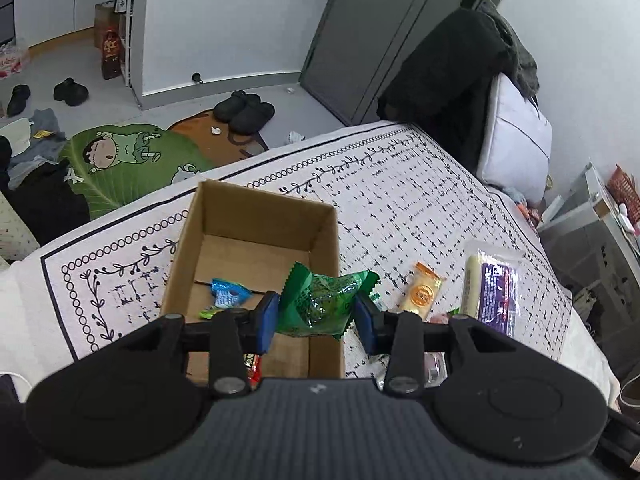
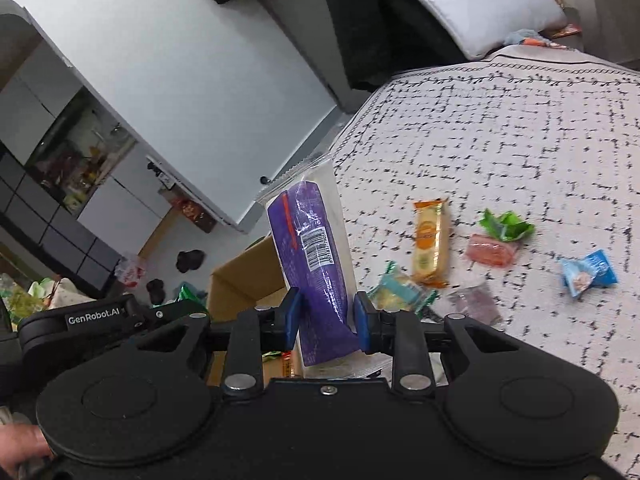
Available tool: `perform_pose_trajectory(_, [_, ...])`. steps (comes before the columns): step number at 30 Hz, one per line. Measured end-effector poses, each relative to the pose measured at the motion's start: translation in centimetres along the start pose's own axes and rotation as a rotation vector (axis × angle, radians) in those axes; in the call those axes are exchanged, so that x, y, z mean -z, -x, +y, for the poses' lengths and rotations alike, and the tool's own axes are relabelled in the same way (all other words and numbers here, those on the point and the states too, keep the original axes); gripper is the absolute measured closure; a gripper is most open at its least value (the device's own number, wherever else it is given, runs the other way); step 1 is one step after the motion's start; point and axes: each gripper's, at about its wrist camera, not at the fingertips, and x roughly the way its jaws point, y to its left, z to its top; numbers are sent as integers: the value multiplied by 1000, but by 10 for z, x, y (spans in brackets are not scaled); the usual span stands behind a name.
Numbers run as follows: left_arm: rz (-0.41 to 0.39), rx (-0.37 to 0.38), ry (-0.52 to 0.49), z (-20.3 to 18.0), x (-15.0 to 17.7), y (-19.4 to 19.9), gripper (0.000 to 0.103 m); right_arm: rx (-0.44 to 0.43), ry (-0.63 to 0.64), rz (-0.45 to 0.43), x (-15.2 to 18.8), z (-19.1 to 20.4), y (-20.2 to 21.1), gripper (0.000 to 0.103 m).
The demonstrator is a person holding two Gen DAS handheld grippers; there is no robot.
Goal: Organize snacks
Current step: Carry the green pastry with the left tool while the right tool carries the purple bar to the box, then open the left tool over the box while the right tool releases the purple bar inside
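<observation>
Left wrist view: the left gripper w/ blue pads is clenched on a crinkled green foil snack packet, held above the near right corner of an open brown cardboard box that sits on a white bedspread w/ black dash pattern. Inside the box, at approx 9 o'clock from the green packet, a small blue-wrapped candy is seen on the box floor; a red wrapper is partly hidden under the gripper body. At 3 o'clock from the packet, on the bedspread, an orange-and-gold wrapped biscuit bar lies flat.

Right wrist view: the right gripper is closed on a clear plastic pack w/ purple label and barcode, held upright and off the bedspread, the box edge visible at 9 o'clock behind it. Loose items on the bedspread at 2–3 o'clock of the pack: a green crumpled wrapper, a pink wrapped sweet touching it, a light-blue candy wrapper, a teal-edged cracker packet, and a dark purplish sachet. A white pillow is seen at 12 o'clock.
</observation>
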Motion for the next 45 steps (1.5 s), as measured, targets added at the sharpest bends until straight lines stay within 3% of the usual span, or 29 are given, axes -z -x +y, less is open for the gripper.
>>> perform_pose_trajectory(12, [15, -14, 57, 33, -2, -11, 63, -26, -1, 19, 8, 21, -24, 75])
perform_pose_trajectory(31, [120, -26, 136, 74, 3, -54, 62, -48, 3, 104, 20, 51, -79, 77])
perform_pose_trajectory(35, [148, -35, 137, 77, 3, -61, 59, -47, 8, 92, 21, 54, -83, 65])
perform_pose_trajectory(38, [154, -45, 146, 79, 3, -62, 58, -24, 17, 95, 21, 54, -82, 63])
perform_pose_trajectory(45, [169, -59, 141, 74, 4, -59, 40, 11, 15, 87, 19, 50, -68, 54])
